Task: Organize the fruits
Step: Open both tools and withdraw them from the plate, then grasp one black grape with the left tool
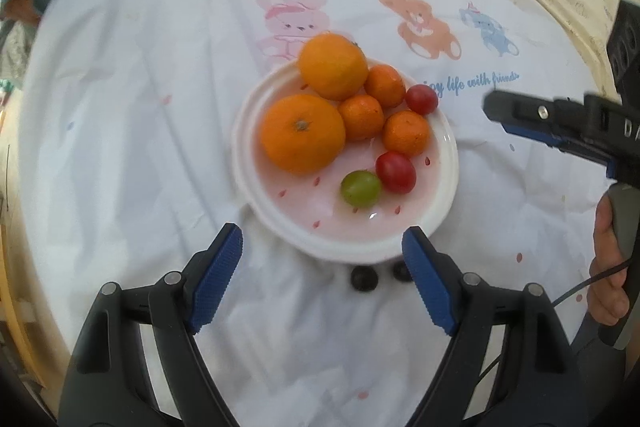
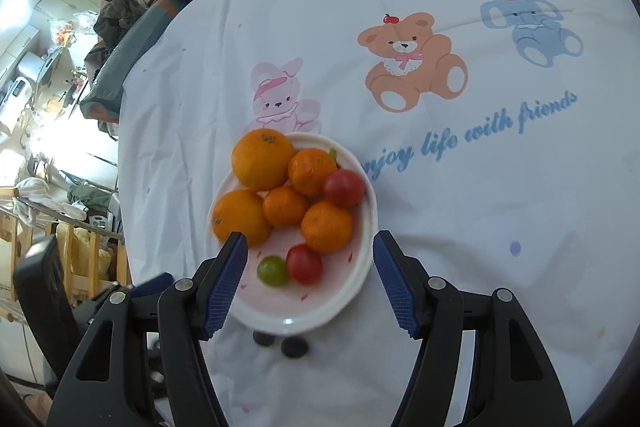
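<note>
Fruits: two large oranges (image 1: 303,133) (image 1: 333,66), three mandarins (image 1: 361,117), two red cherry tomatoes (image 1: 395,172) and one green grape (image 1: 360,188) are gathered on a white plate (image 1: 440,211) with pink flecks.
Off the plate: two small dark round fruits (image 2: 294,346) are seen on the cloth just beside the plate's near rim.
Left wrist view only: the right gripper (image 1: 490,105) is seen from the side at far right, held in a hand (image 1: 606,267); its jaw state cannot be told there.
Right wrist view only: a cluttered room is shown at left; the right gripper (image 2: 310,281) is spread, nothing between its ribbed blue pads (image 2: 224,287).
Left gripper (image 1: 322,277): spread wide, nothing held, the plate just beyond its tips.
Surface: a wrinkled white tablecloth (image 2: 460,211) printed with cartoon animals.
</note>
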The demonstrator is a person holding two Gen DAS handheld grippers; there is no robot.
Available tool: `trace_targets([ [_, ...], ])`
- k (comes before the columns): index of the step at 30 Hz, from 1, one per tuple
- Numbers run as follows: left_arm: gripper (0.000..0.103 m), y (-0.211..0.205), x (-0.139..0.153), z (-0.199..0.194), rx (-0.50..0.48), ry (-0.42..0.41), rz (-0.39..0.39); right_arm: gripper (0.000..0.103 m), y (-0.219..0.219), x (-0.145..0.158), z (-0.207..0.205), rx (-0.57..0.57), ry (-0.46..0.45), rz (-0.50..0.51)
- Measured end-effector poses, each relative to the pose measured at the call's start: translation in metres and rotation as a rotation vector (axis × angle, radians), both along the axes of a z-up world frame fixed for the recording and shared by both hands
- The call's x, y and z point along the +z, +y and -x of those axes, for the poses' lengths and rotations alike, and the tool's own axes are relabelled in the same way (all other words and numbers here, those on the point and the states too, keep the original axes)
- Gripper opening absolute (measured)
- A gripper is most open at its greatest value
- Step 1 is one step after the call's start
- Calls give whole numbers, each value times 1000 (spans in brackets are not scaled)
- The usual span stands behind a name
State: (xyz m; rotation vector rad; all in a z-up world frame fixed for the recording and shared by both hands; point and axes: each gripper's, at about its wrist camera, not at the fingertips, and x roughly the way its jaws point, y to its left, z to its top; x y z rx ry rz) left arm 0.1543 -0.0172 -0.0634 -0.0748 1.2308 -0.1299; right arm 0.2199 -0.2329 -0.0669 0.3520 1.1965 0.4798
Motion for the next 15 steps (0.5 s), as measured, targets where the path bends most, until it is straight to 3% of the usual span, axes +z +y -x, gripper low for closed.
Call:
trace_targets([
  [8, 80, 23, 15, 37, 26, -28, -7, 68, -10, 16, 41, -24, -25, 3],
  [15, 79, 23, 8, 54, 17, -29, -22, 68, -26, 19, 80, -87, -9, -17],
])
